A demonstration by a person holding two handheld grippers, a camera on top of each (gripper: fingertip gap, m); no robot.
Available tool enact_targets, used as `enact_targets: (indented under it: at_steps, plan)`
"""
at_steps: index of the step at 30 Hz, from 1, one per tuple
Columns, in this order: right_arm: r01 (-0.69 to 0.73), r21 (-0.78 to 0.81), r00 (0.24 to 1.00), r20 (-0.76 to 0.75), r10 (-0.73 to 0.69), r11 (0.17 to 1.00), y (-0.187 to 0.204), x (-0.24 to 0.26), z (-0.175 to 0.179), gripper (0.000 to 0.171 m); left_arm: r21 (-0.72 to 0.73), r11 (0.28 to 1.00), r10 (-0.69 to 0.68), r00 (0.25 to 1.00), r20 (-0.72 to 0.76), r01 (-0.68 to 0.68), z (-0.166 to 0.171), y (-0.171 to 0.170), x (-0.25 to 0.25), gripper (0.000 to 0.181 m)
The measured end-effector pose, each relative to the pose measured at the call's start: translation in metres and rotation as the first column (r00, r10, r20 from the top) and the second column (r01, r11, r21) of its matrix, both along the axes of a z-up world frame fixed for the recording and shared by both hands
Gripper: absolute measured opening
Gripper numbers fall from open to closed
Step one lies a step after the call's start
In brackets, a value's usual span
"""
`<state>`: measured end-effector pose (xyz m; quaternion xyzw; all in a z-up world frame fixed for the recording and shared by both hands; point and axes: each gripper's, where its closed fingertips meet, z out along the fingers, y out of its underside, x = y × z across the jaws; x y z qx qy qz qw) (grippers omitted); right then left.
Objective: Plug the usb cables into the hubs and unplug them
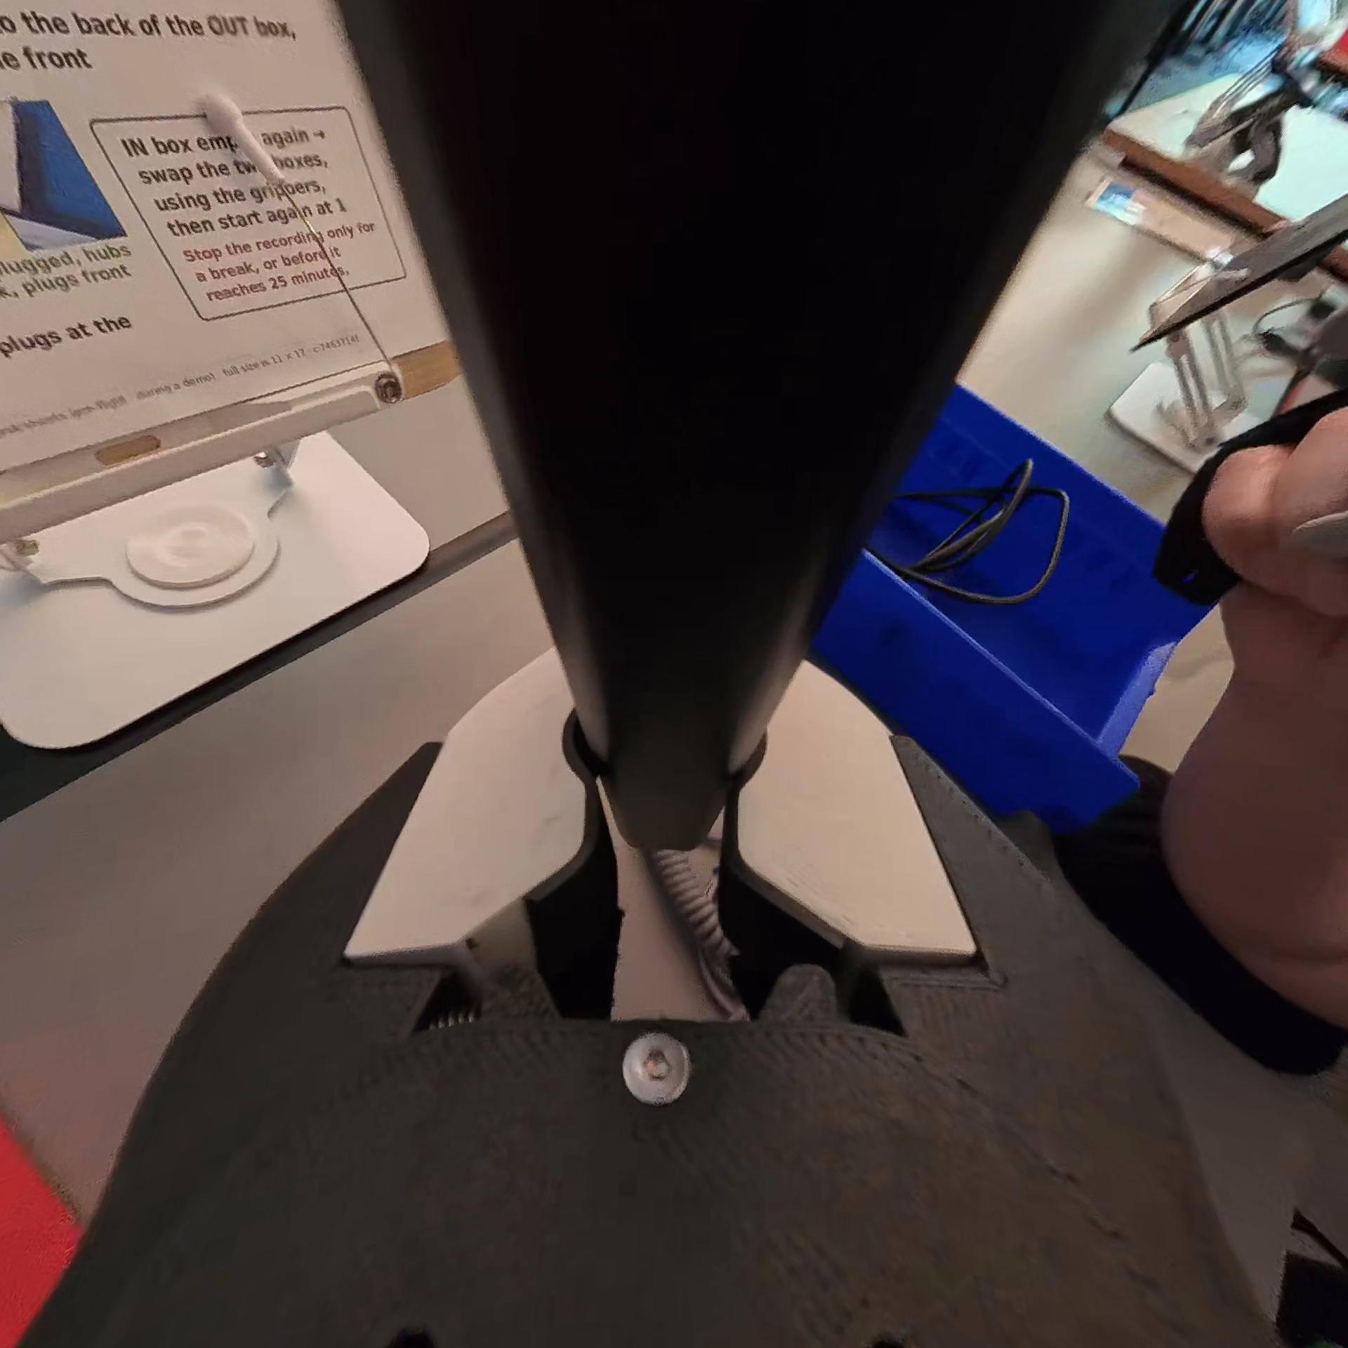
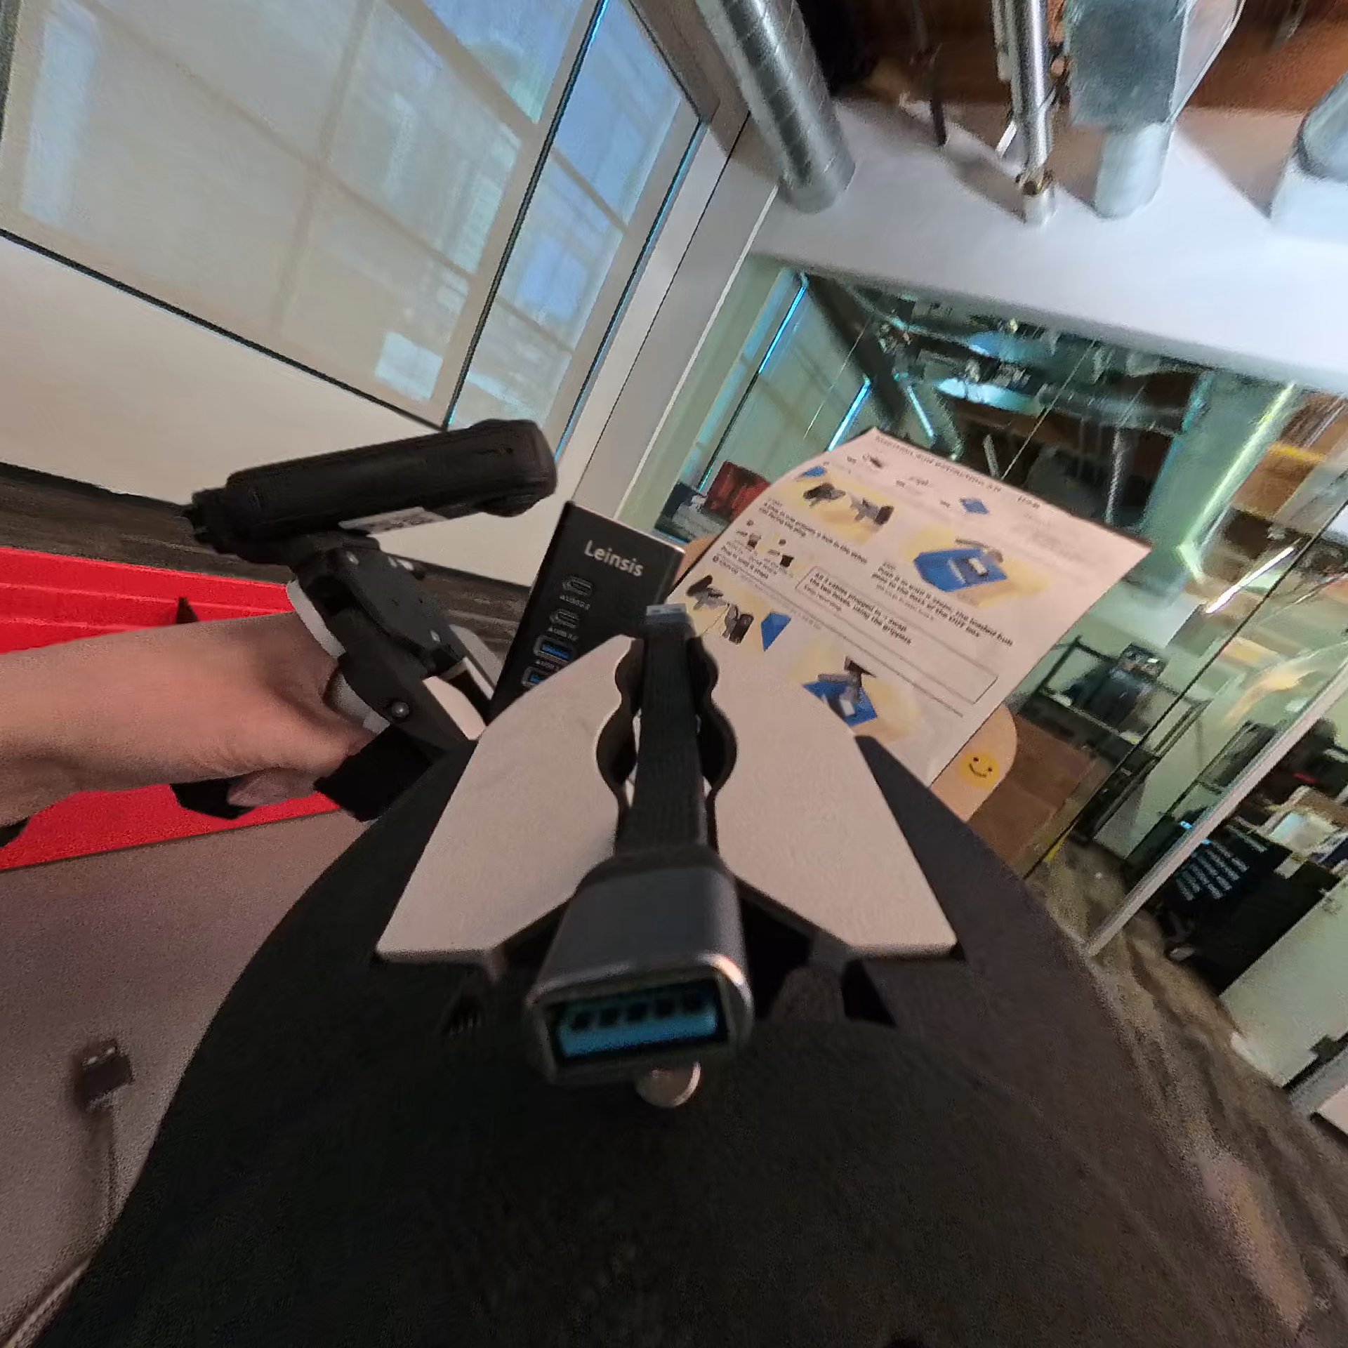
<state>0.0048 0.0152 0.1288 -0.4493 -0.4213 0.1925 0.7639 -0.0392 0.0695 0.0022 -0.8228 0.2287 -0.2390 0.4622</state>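
Cable (image 2: 667,737): short black adapter cable, held in the right gripper (image 2: 665,678), jaws shut tight on its flat middle.
Plug end (image 2: 667,620): small metal tip, sticks out just past the jaw tips, points fwd at the hub.
Back end (image 2: 640,1014): fat grey socket w/ blue inside, faces the camera.
Long axis: runs straight along the fingers.
Hub (image 2: 583,605): tall black box, stands up in the left gripper (image 1: 667,773), jaws shut on its bottom end.
Hub ports: face the right gripper; plug tip is close, a bit right of the port row, not in yet I think.
Nearer hand: right one does the push.
Hub in left view (image 1: 693,328): big, dark, blocks the middle.
Blue bin (image 1: 1021,656): behind on the right, thin black wire (image 1: 985,540) inside.
Paper sheet on stand (image 1: 219,219): back left of tabletop.
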Motion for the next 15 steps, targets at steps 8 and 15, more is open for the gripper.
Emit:
enact_targets:
  at_steps: [8,15]
  plan:
    - [-0.043,-0.052,0.999,-0.019,0.042,0.998,-0.014,-0.025,-0.010,0.014,0.030,0.999,-0.030,0.999,0.014,0.030,0.022,-0.028,0.003,0.030]
    - [-0.212,-0.152,0.976,-0.092,0.199,0.965,-0.026,-0.035,-0.011,0.013,0.064,0.998,-0.012,1.000,-0.005,0.012,0.022,-0.028,0.003,0.030]
